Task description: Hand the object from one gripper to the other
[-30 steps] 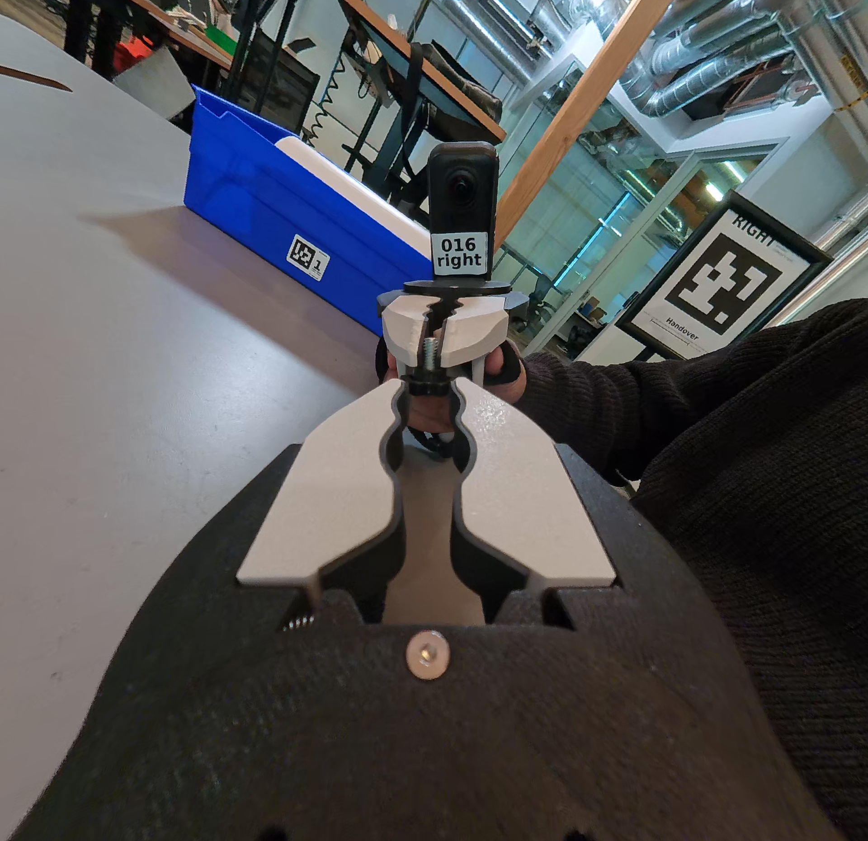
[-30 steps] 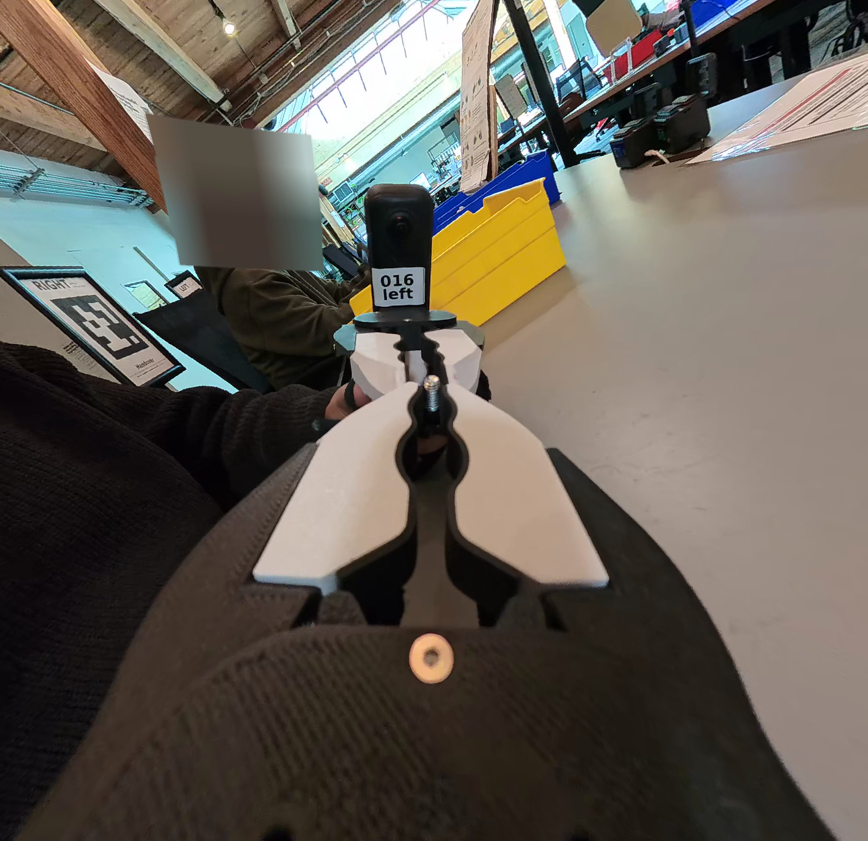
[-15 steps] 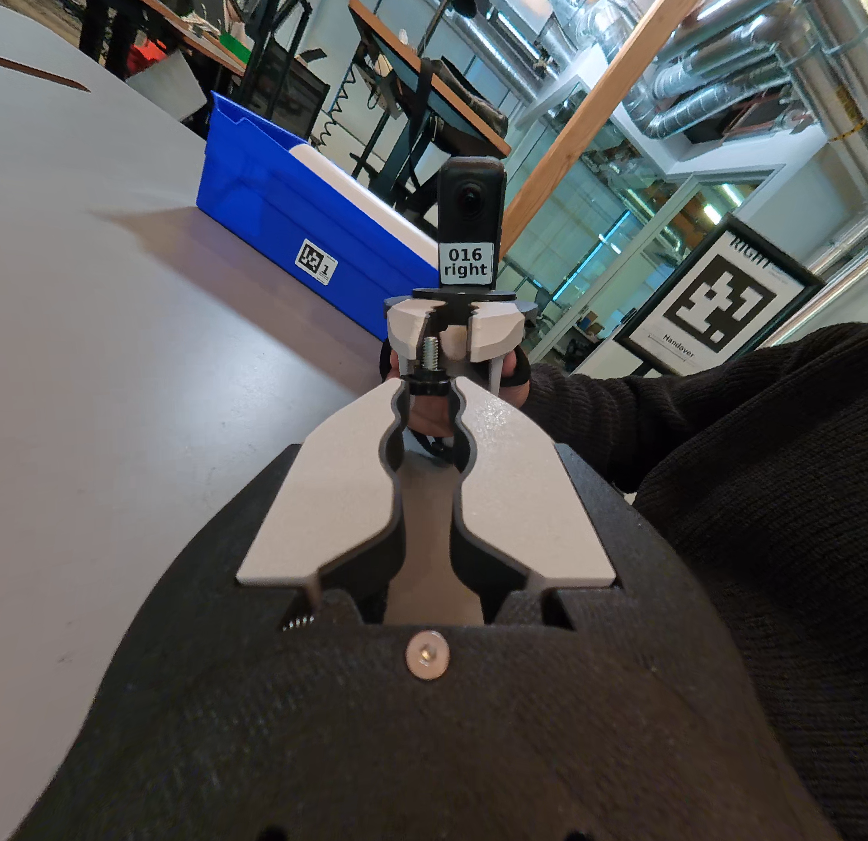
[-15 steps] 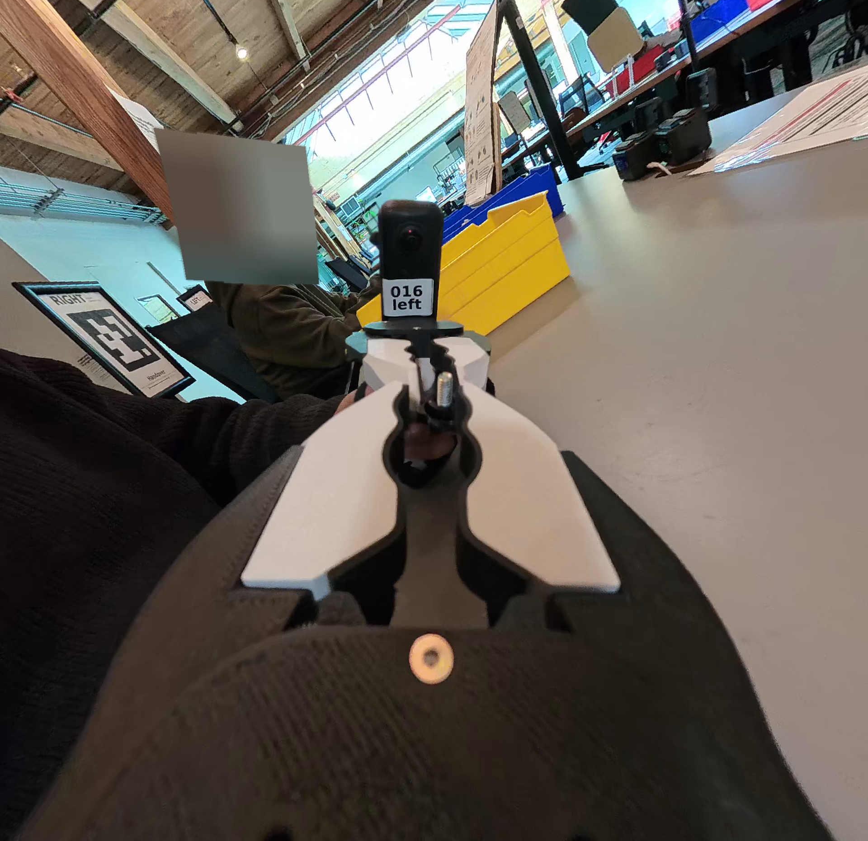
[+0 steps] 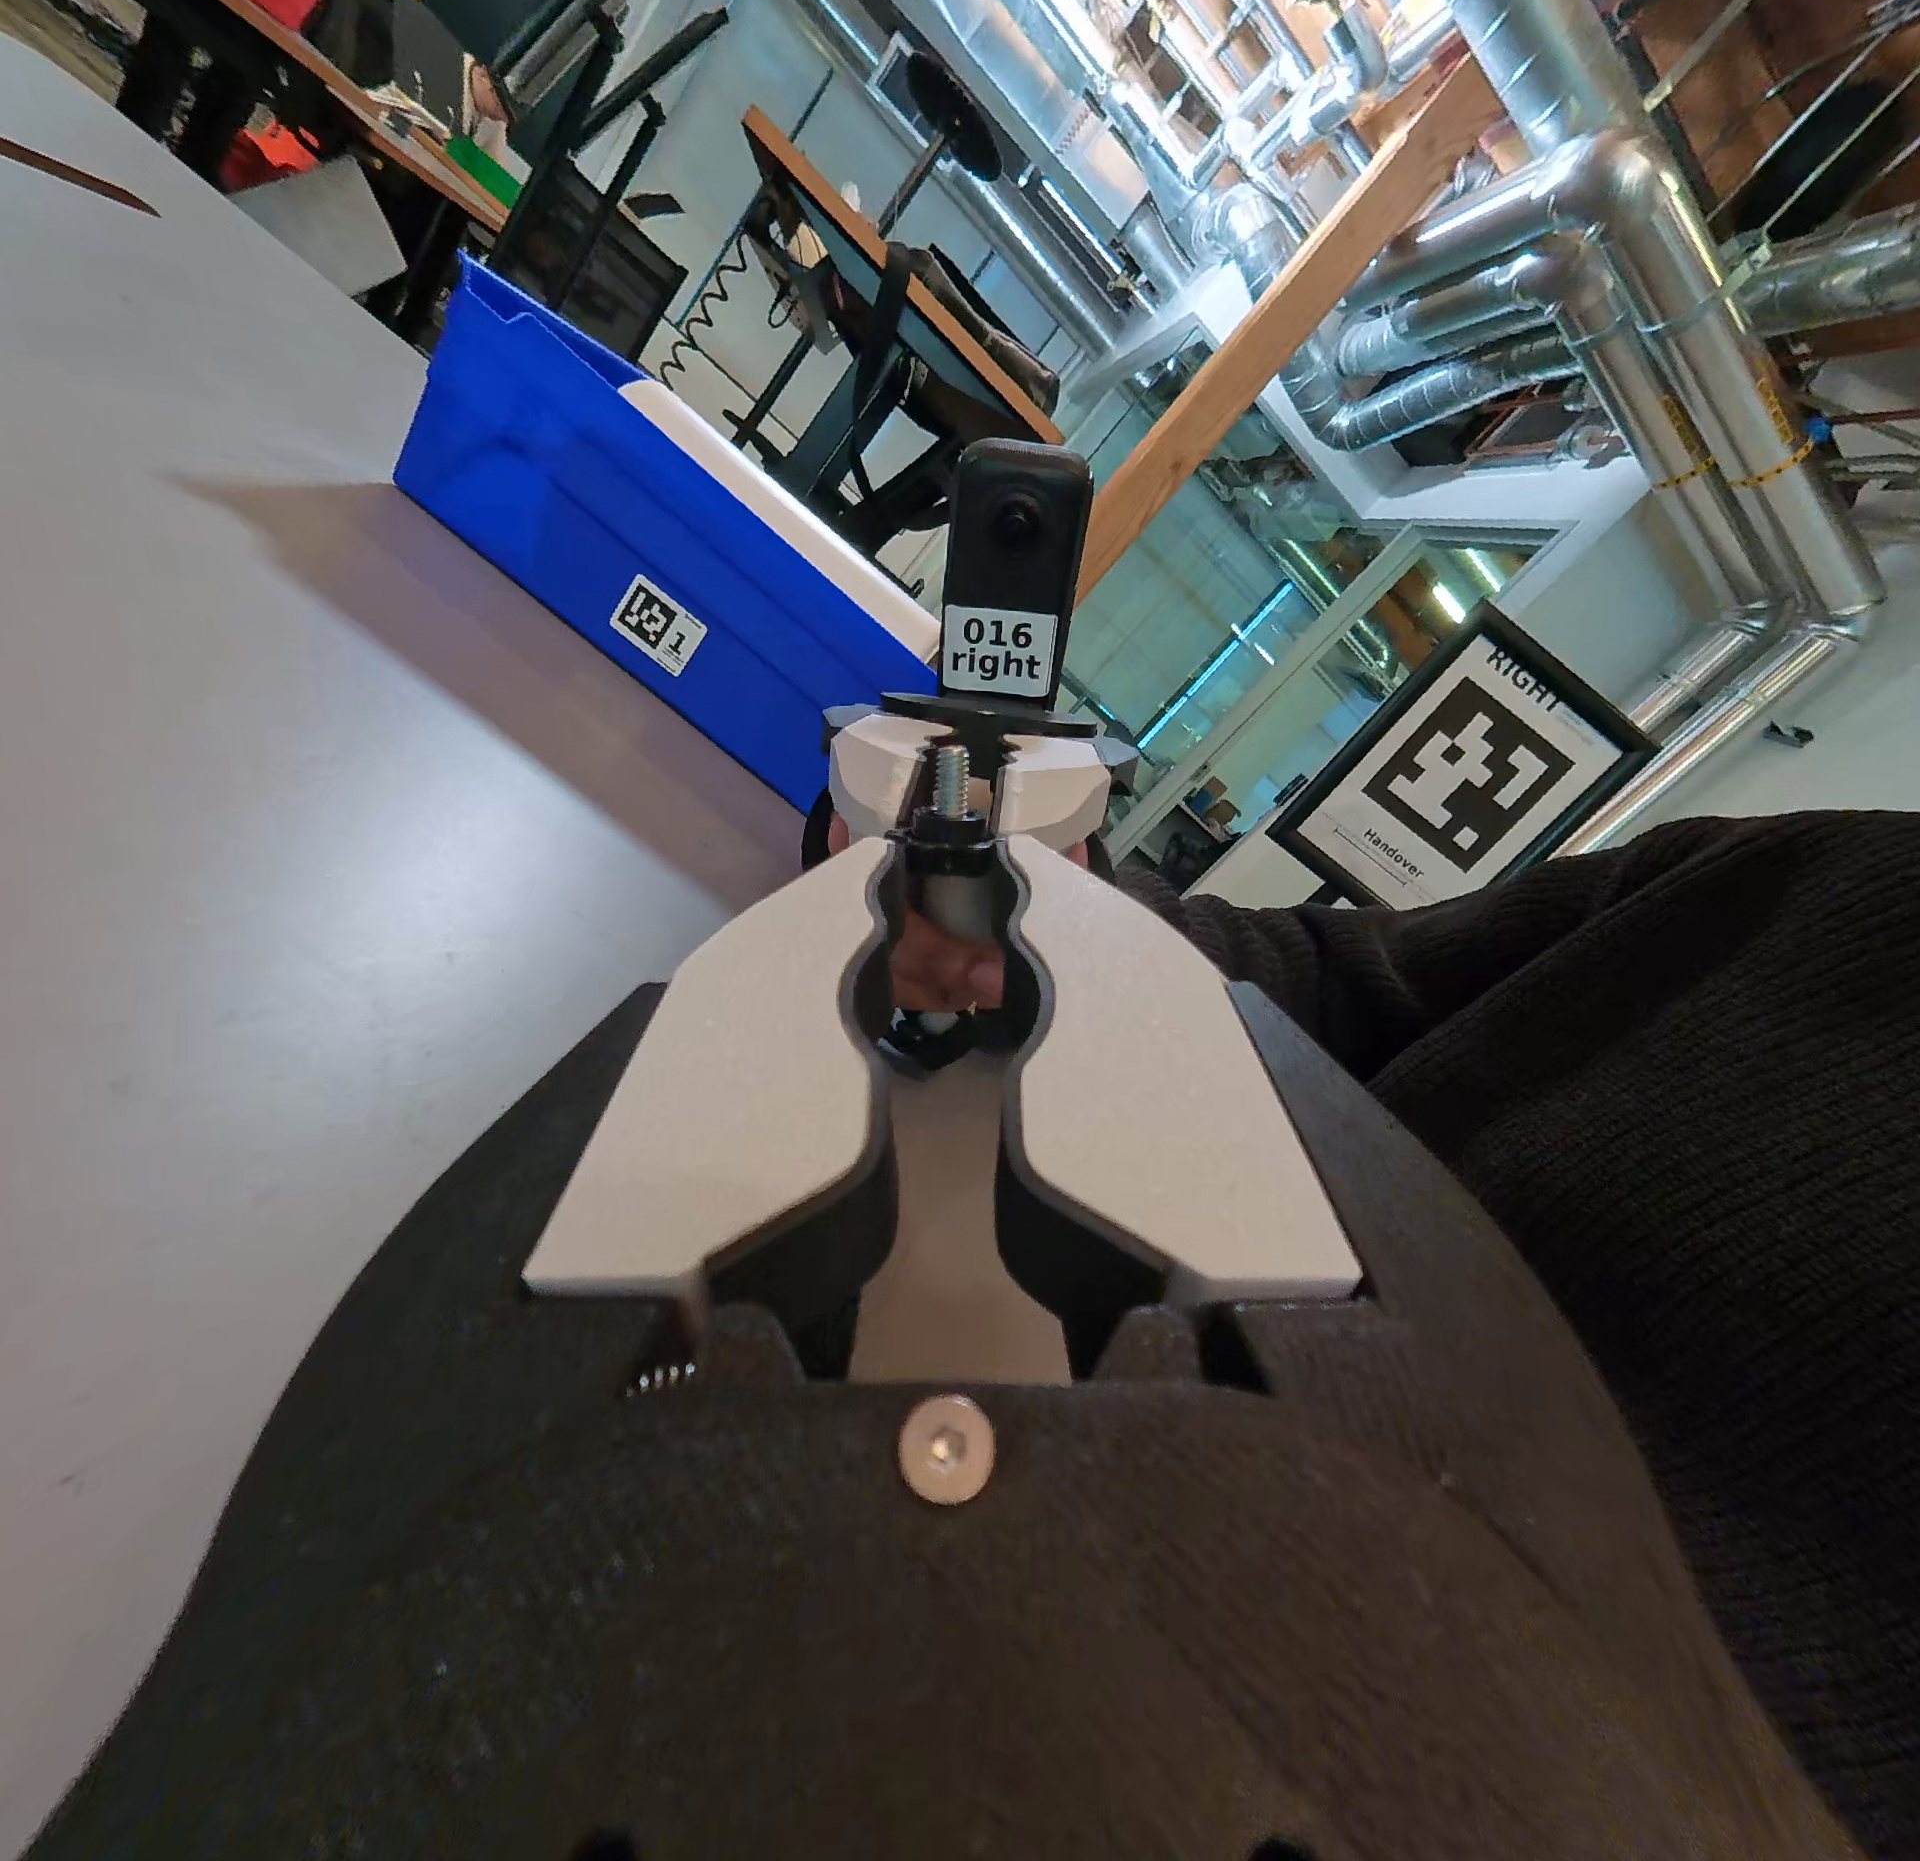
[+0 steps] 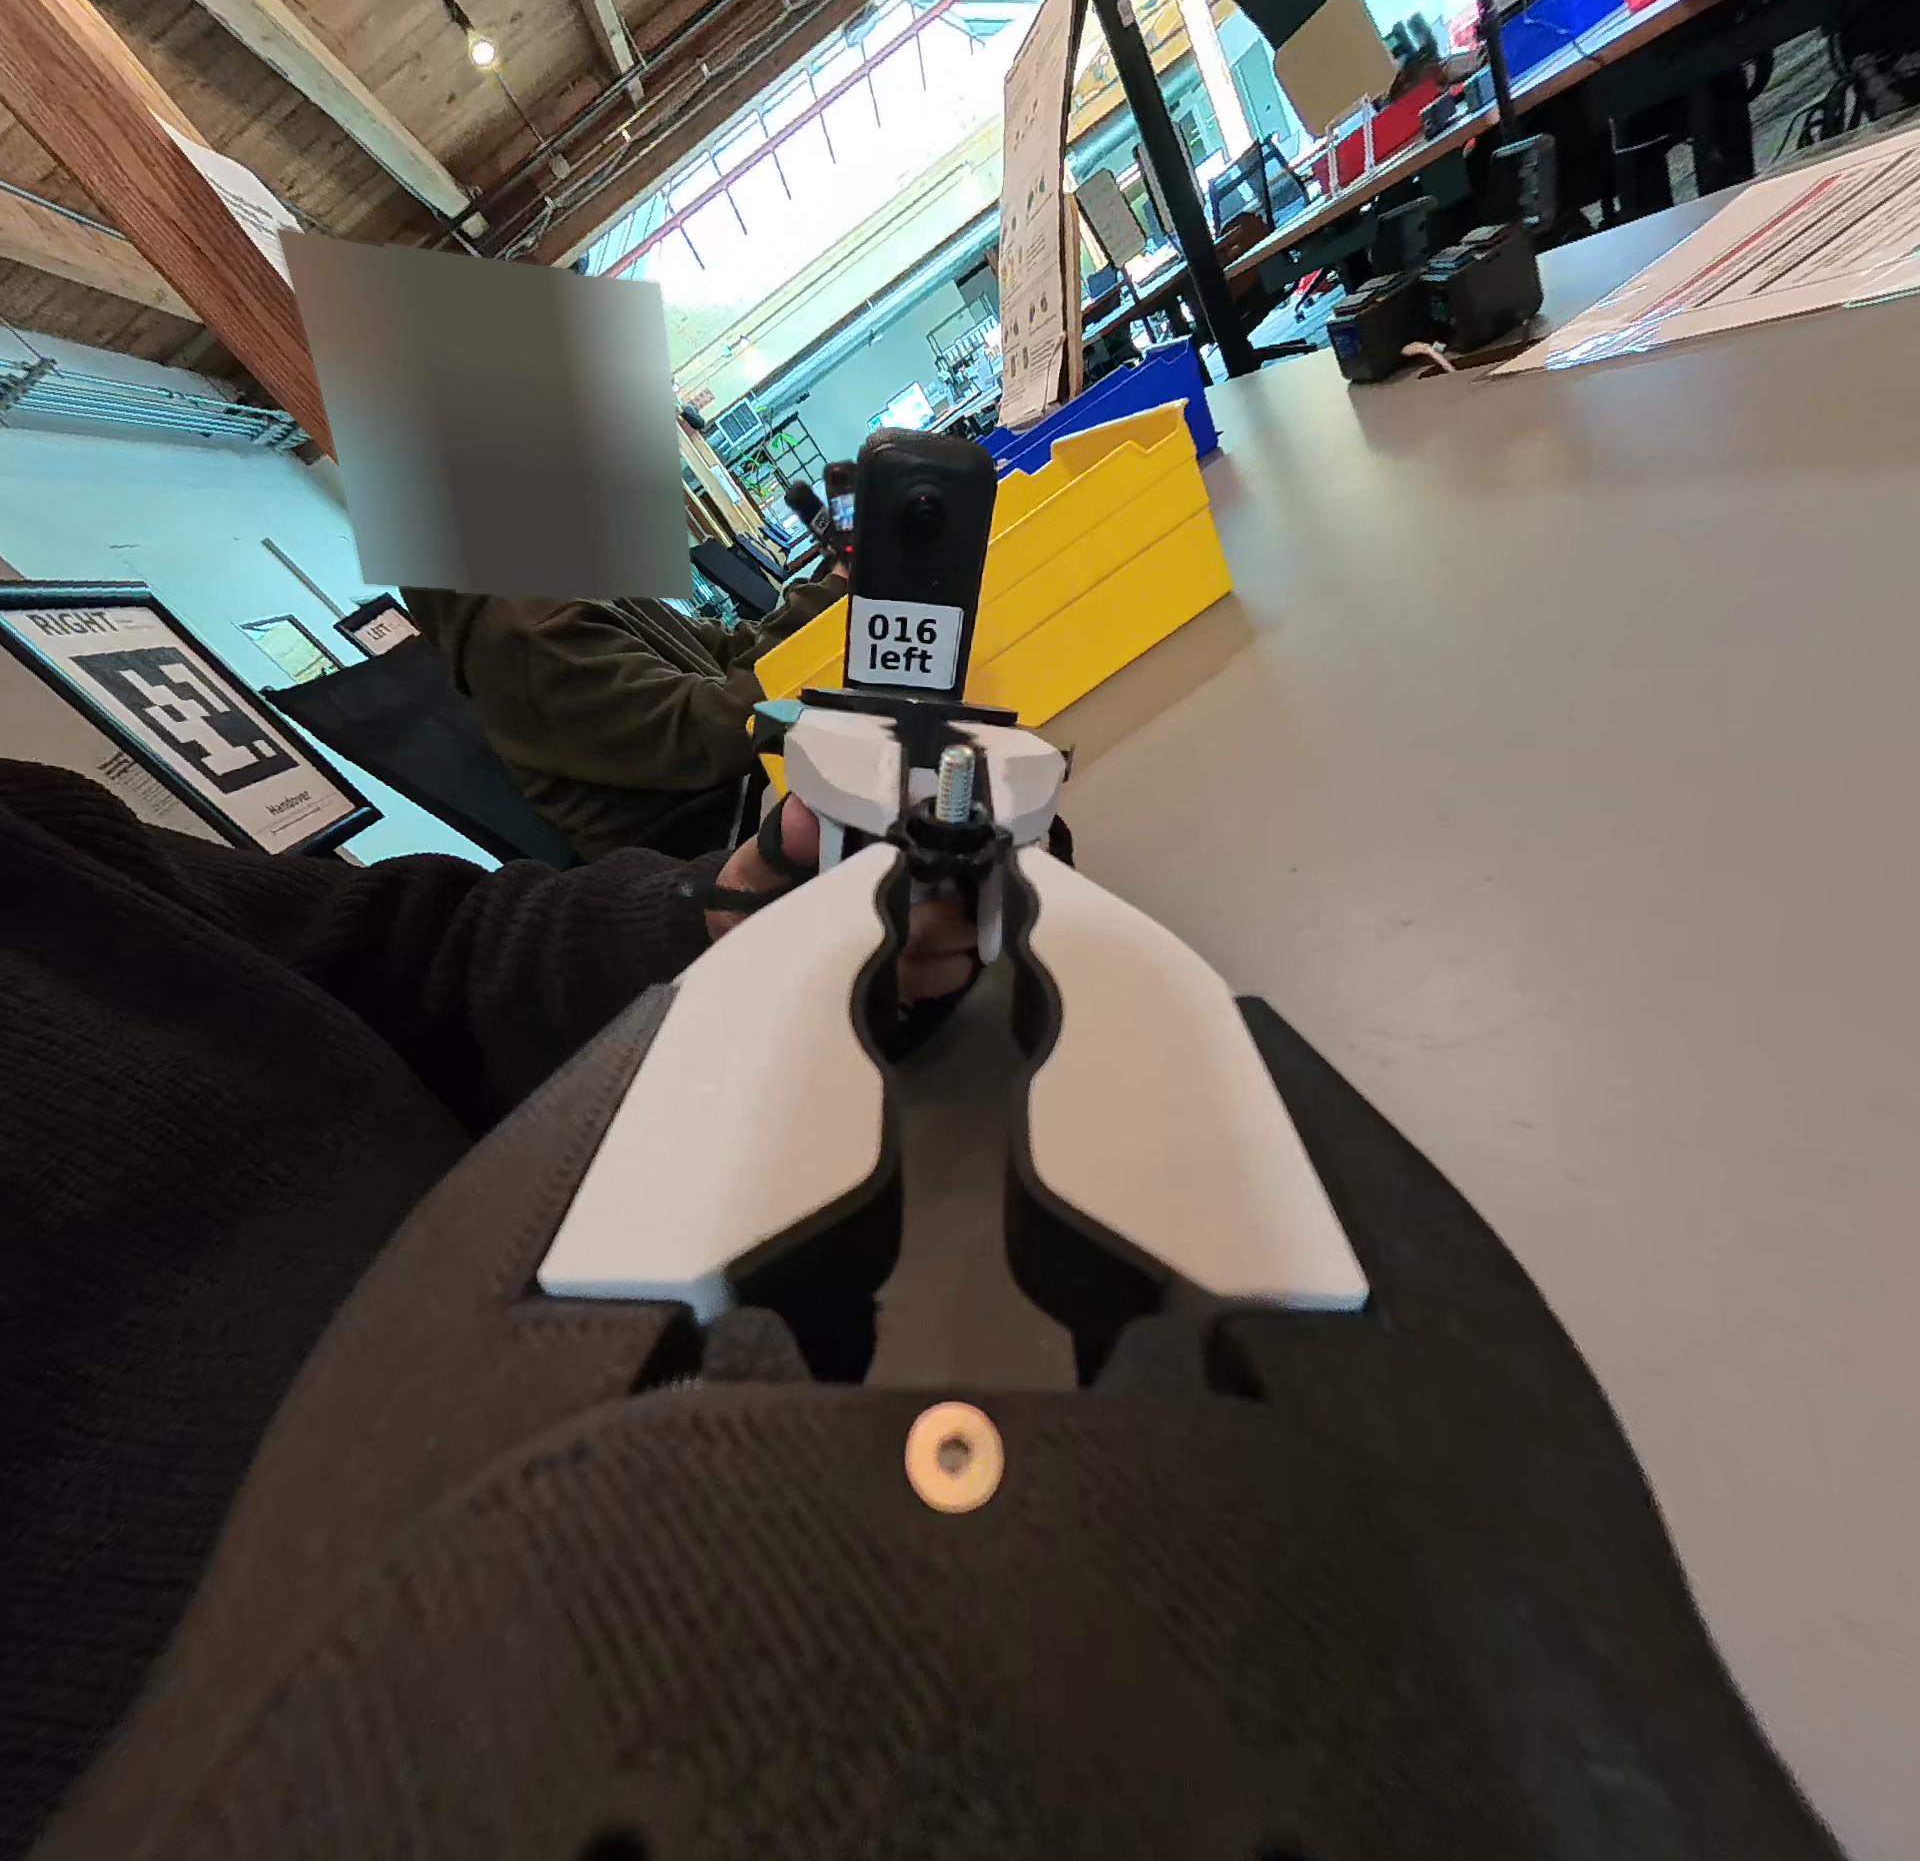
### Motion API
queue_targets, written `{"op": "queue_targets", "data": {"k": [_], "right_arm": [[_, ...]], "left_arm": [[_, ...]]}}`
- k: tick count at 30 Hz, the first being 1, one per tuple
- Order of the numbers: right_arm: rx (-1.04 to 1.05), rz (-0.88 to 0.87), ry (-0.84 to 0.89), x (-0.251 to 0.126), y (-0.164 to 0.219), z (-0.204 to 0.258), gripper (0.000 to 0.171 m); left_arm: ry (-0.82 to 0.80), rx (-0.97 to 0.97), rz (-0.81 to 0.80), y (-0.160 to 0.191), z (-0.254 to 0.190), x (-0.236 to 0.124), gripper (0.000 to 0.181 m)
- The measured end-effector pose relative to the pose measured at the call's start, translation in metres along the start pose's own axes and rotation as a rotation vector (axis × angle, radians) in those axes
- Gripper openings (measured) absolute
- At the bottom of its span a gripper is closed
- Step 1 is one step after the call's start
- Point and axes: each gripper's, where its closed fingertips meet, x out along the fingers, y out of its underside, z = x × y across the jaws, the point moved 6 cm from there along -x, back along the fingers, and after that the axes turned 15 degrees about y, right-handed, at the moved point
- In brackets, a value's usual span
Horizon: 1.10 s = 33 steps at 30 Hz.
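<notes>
Bolt [image 5: 950, 785] upright at frame centre, long axis crosswise to both grippers. Left gripper [image 5: 948, 876] jaws clamp its shank; right gripper [image 6: 953, 861] jaws stand apart beside the thread.

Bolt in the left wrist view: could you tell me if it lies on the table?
No, the bolt stands threaded end up, off the table, between the left gripper and right gripper tips.
</notes>
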Motion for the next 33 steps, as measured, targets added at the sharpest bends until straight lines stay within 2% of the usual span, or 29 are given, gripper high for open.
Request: {"op": "queue_targets", "data": {"k": [12,22,27,30,33], "right_arm": [[-0.03,0.001,0.008,-0.001,-0.001,0.001,0.016],[-0.034,-0.005,0.054,-0.002,-0.002,-0.003,0.016],[-0.114,0.019,0.166,-0.001,0.001,-0.008,0.016],[-0.238,0.048,0.307,-0.002,0.002,-0.013,0.016],[-0.329,0.064,0.351,0.0,0.003,-0.011,0.015]], "left_arm": [[0.015,-0.009,-0.01,0.001,0.0,0.002,0.017],[-0.046,0.011,0.028,0.005,0.004,0.004,0.032],[-0.203,0.147,0.11,0.003,0.005,0.001,0.032],[-0.327,0.287,0.165,-0.002,0.002,-0.003,0.033],[-0.395,0.45,0.243,-0.003,-0.003,0.001,0.039]]}}
